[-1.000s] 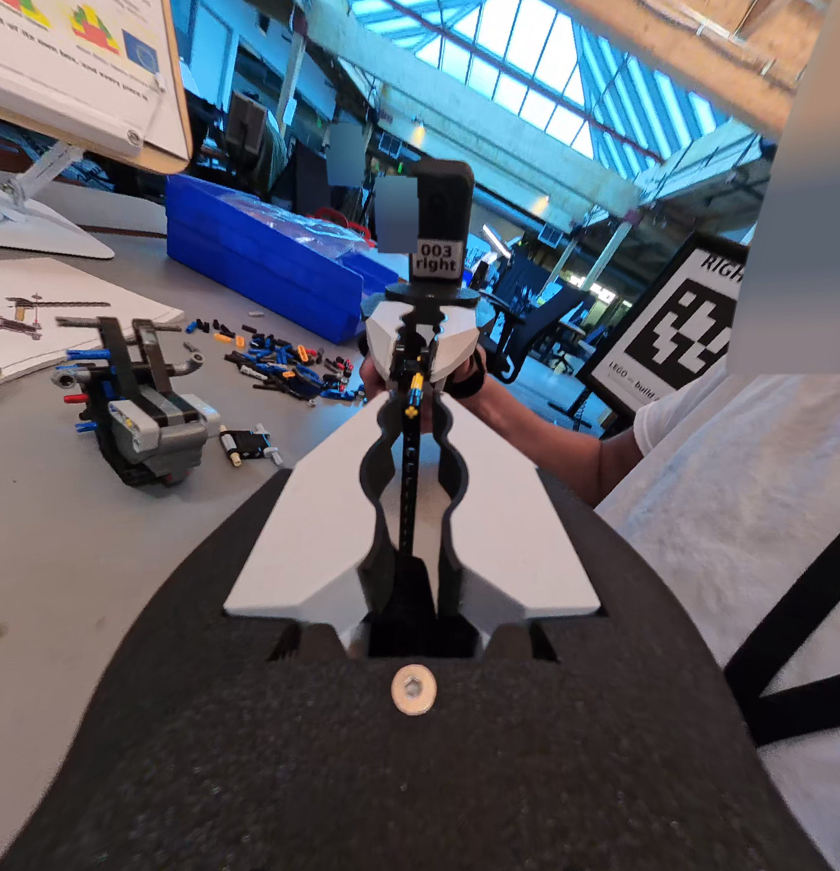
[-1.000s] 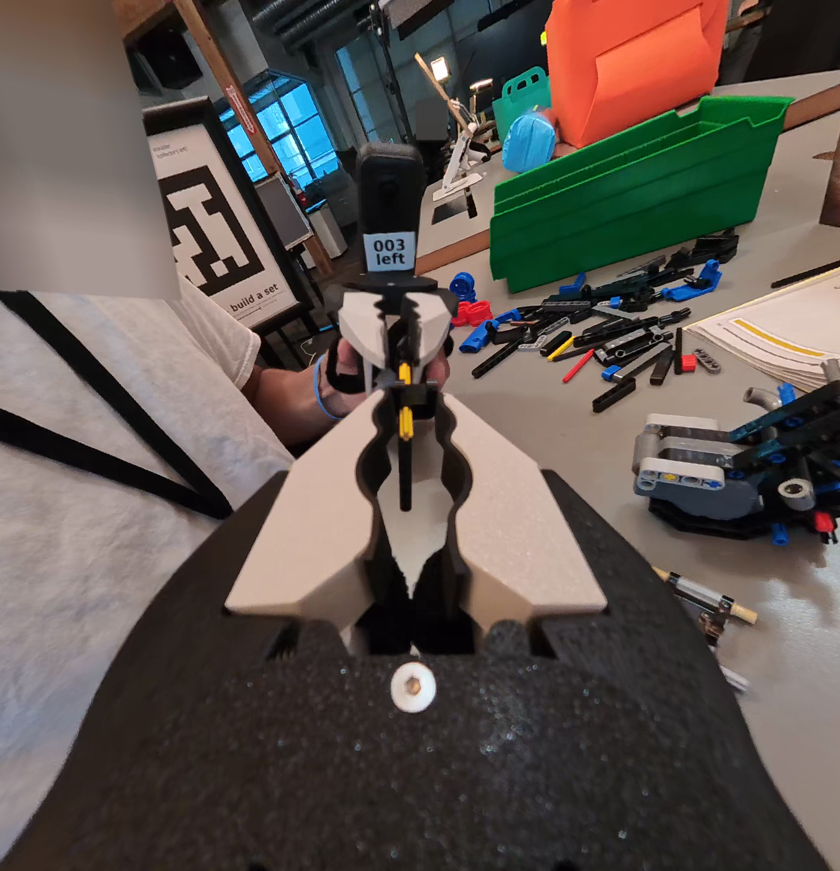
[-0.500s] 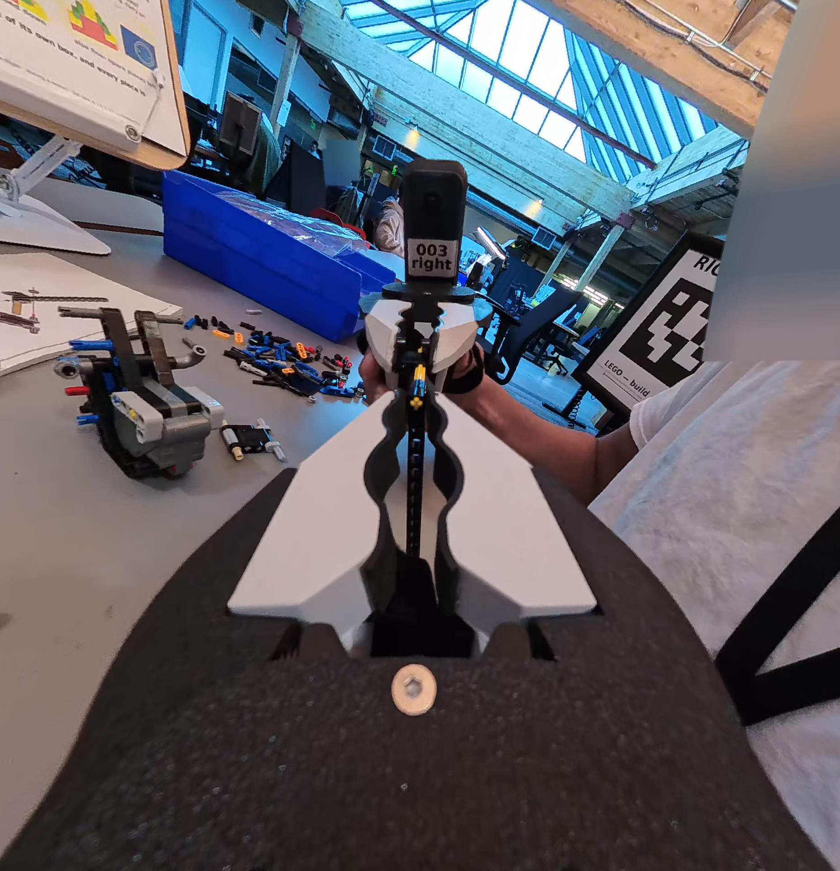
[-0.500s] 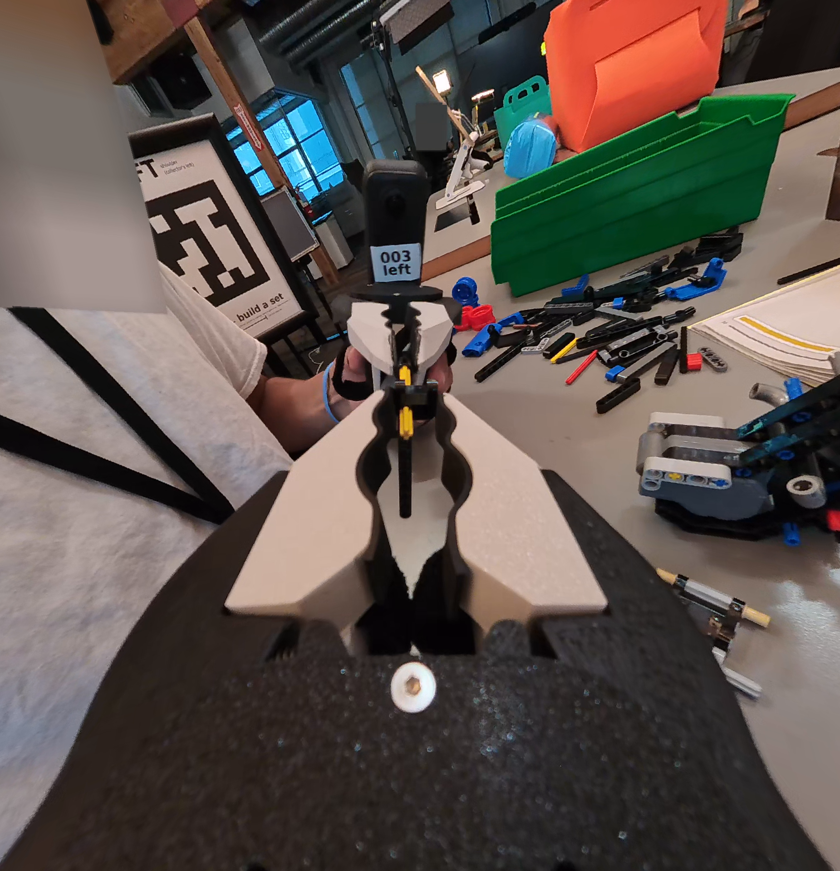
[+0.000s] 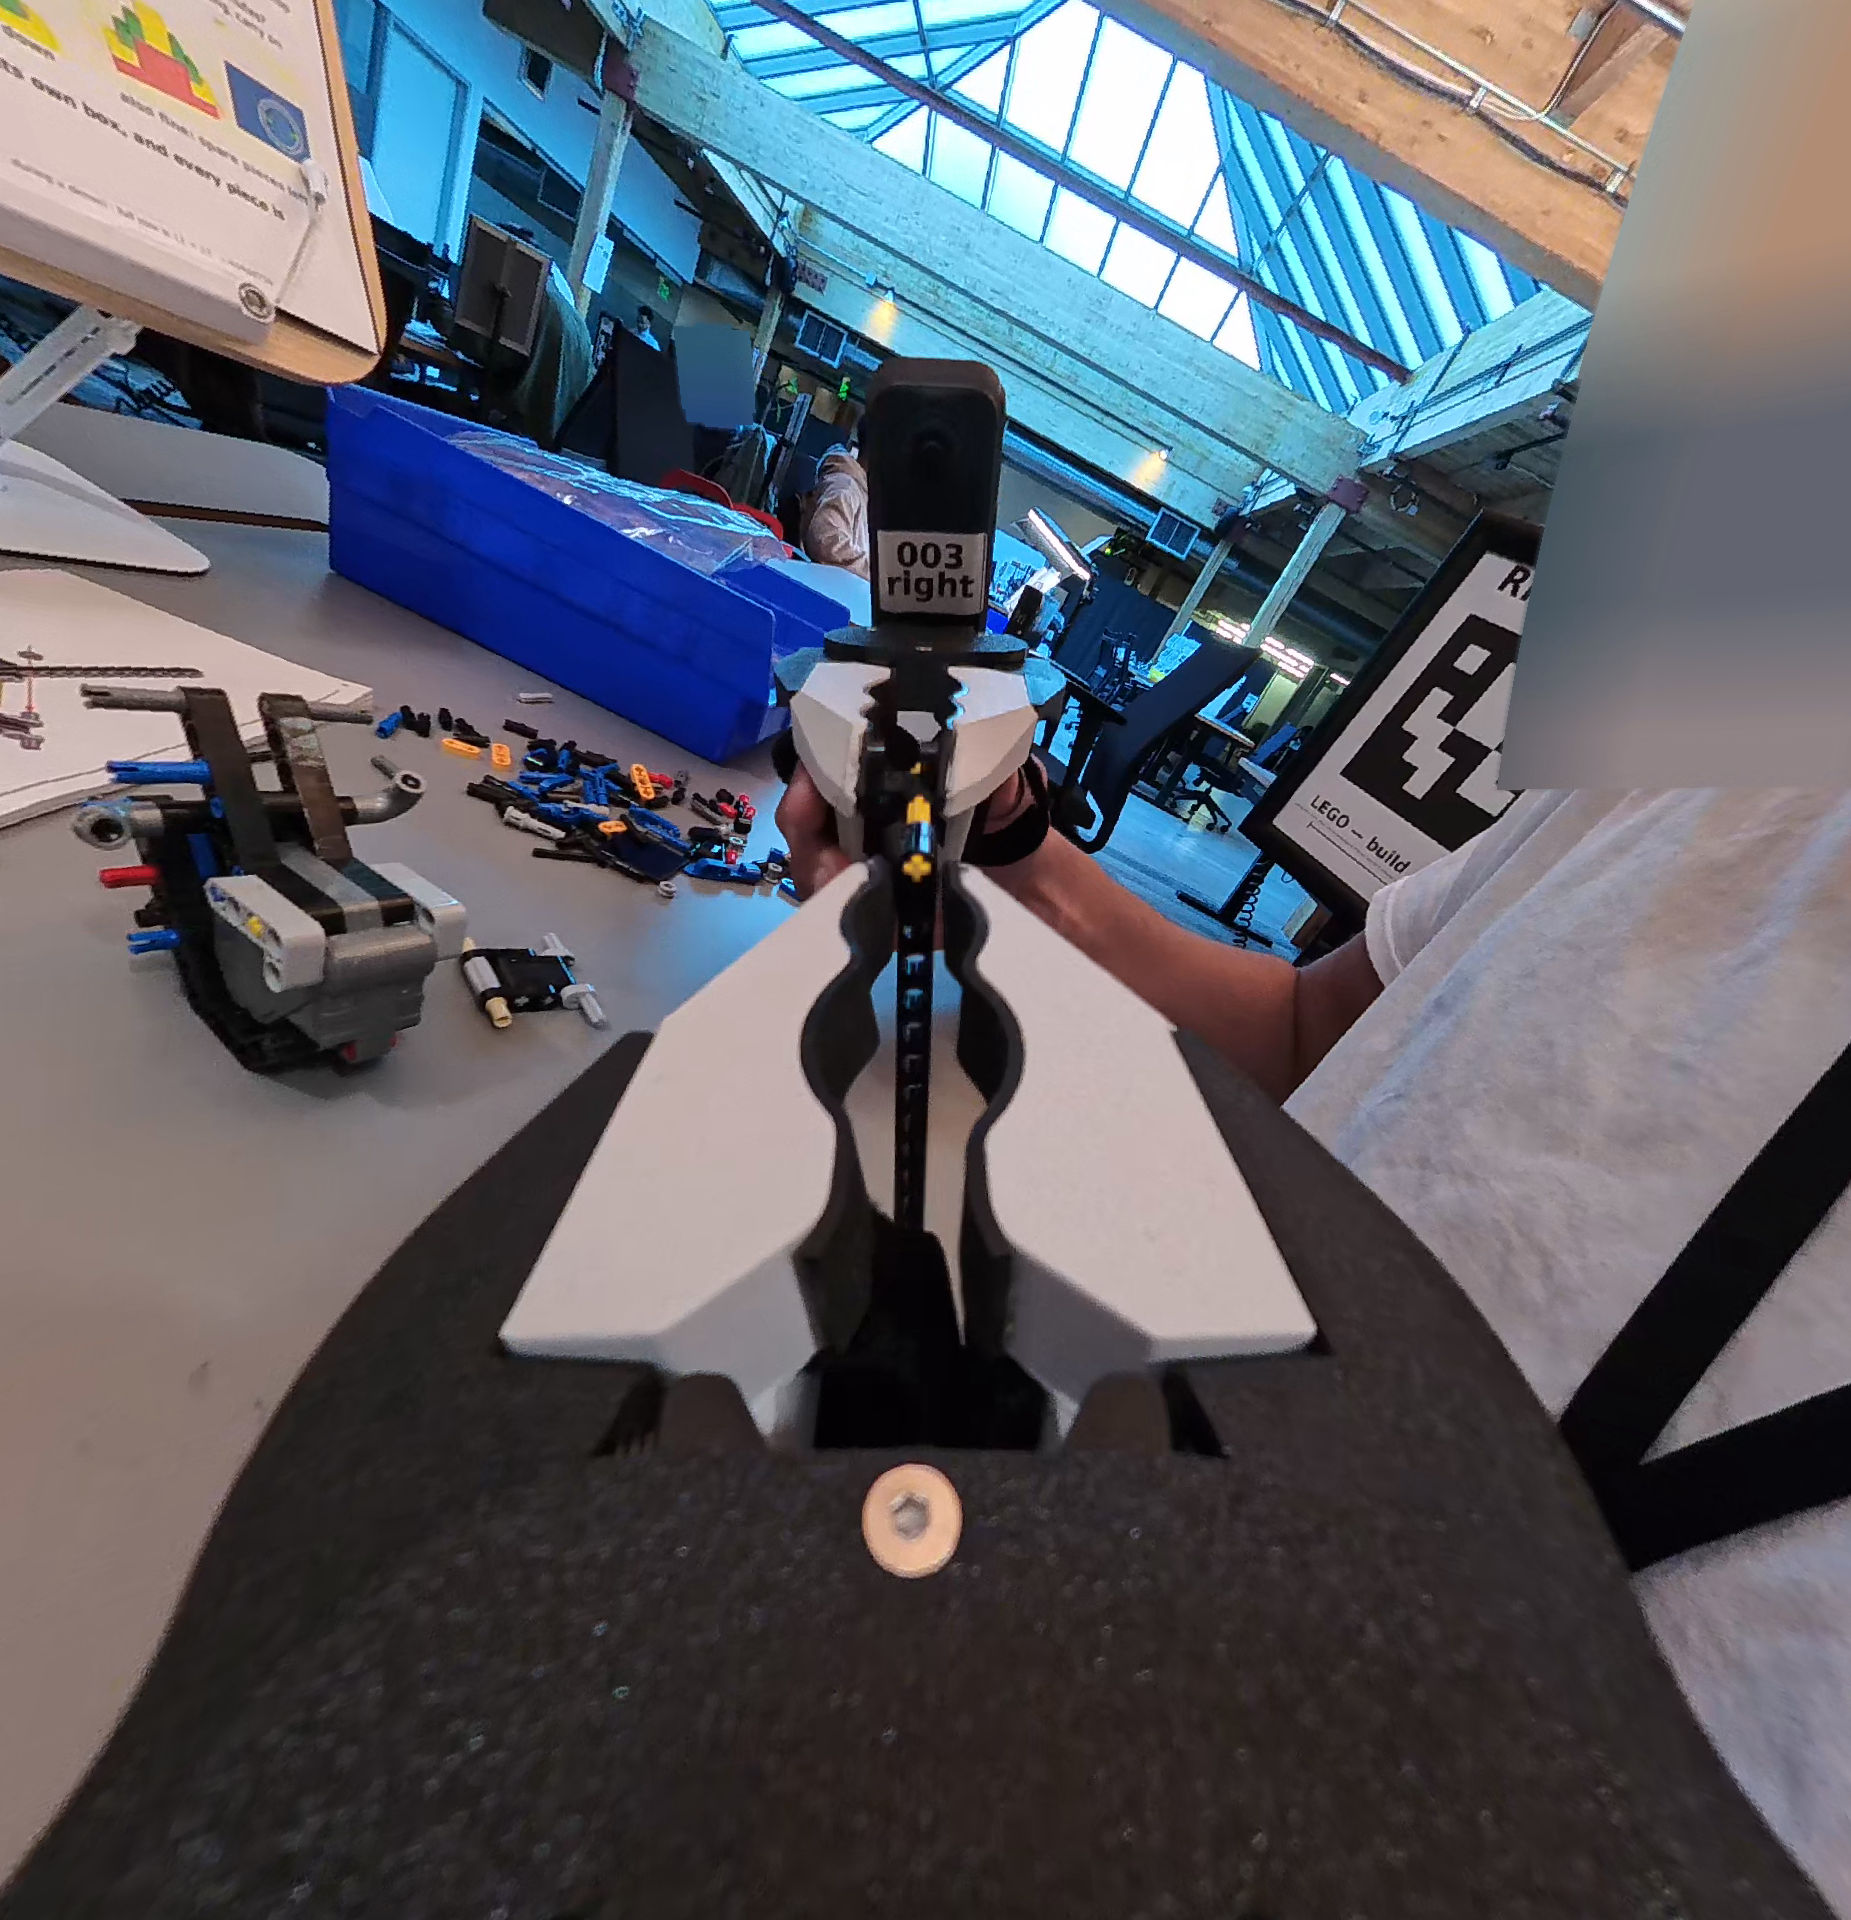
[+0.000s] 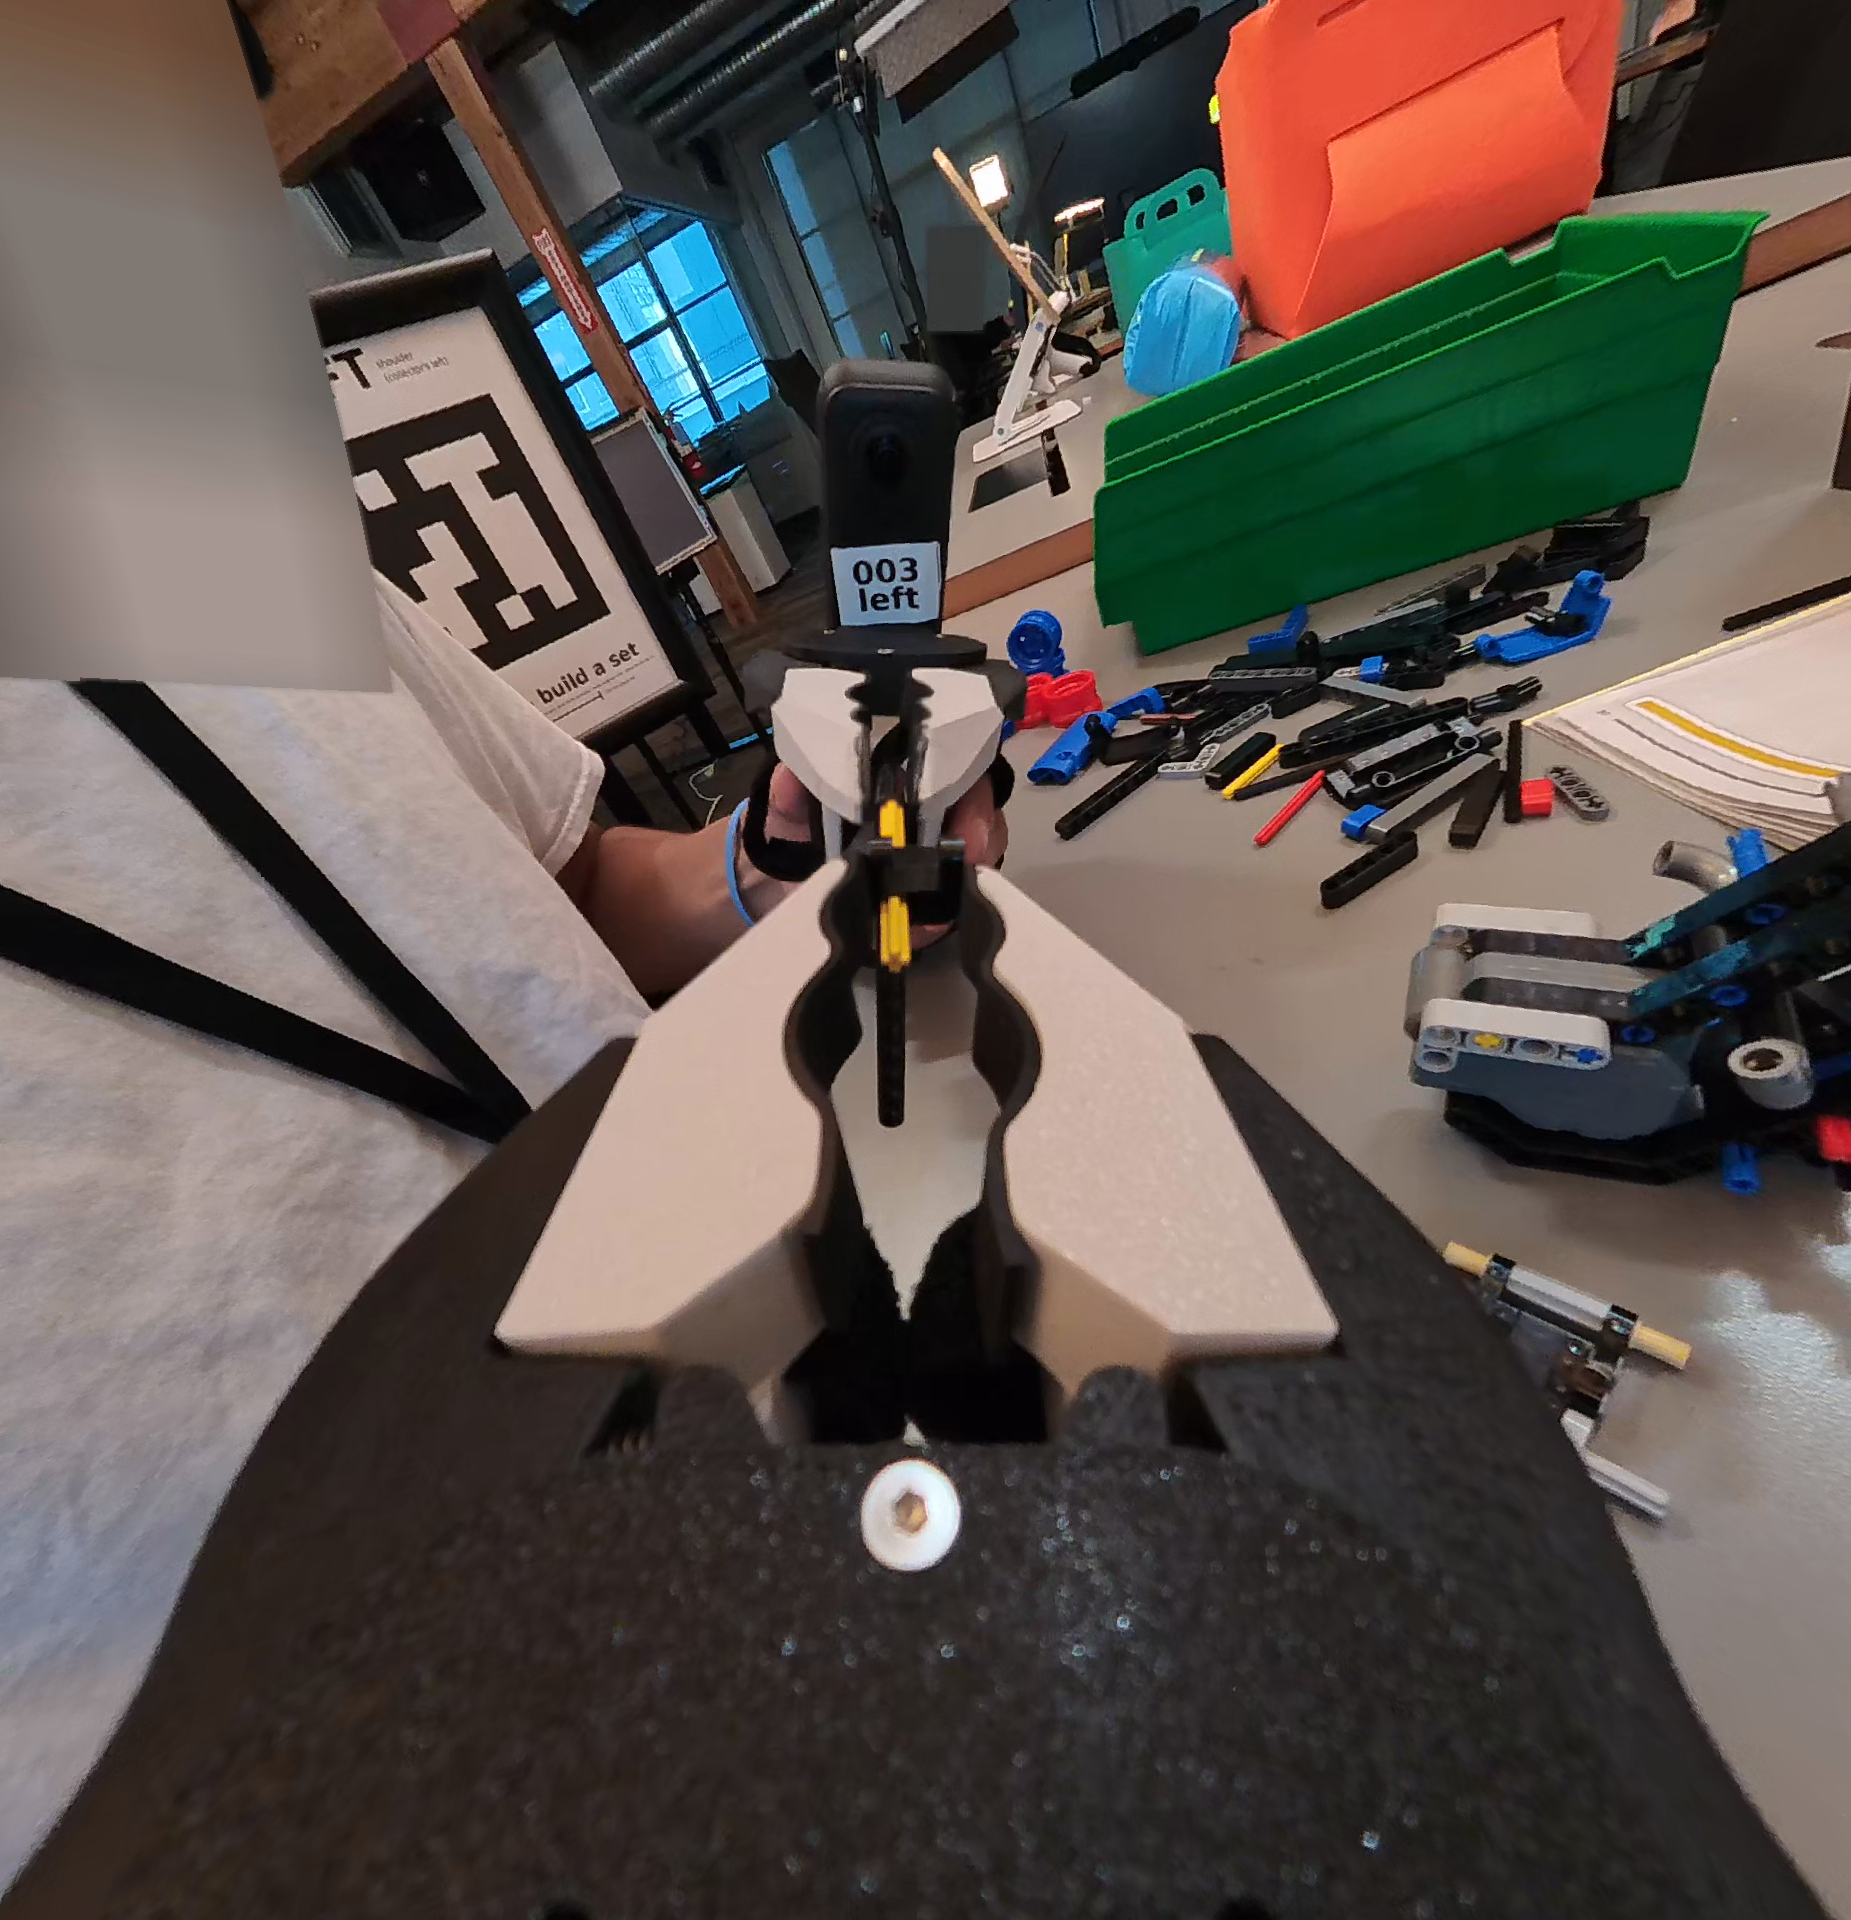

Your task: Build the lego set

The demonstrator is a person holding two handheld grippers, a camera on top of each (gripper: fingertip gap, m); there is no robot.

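Note:
My left gripper (image 5: pixel 910 883) is shut on a long black holed beam (image 5: pixel 913 1039) that runs along its fingers, with a yellow pin (image 5: pixel 916 864) at the far end. My right gripper (image 6: pixel 900 873) is shut on a thin black axle (image 6: pixel 890 1039) carrying yellow pieces (image 6: pixel 890 927). The two grippers face each other tip to tip above the table edge, and their parts meet there. The right gripper also shows in the left wrist view (image 5: pixel 916 748), and the left gripper in the right wrist view (image 6: pixel 890 748). A partly built grey, black and blue model (image 5: pixel 277 914) (image 6: pixel 1627 1039) stands on the table.
A small black subassembly (image 5: pixel 526 977) (image 6: pixel 1565 1330) lies by the model. Loose parts (image 5: pixel 609 810) (image 6: pixel 1368 748) are scattered in front of a blue bin (image 5: pixel 547 582) and a green bin (image 6: pixel 1420 436). Instruction pages (image 5: pixel 121 665) (image 6: pixel 1731 707) lie behind the model. A person's torso is close behind the grippers. Both grippers' tips are close together, under 4 cm apart.
Both grippers stay shut and tip to tip on their parts. The pair has drifted only slightly; nothing on the table moved.

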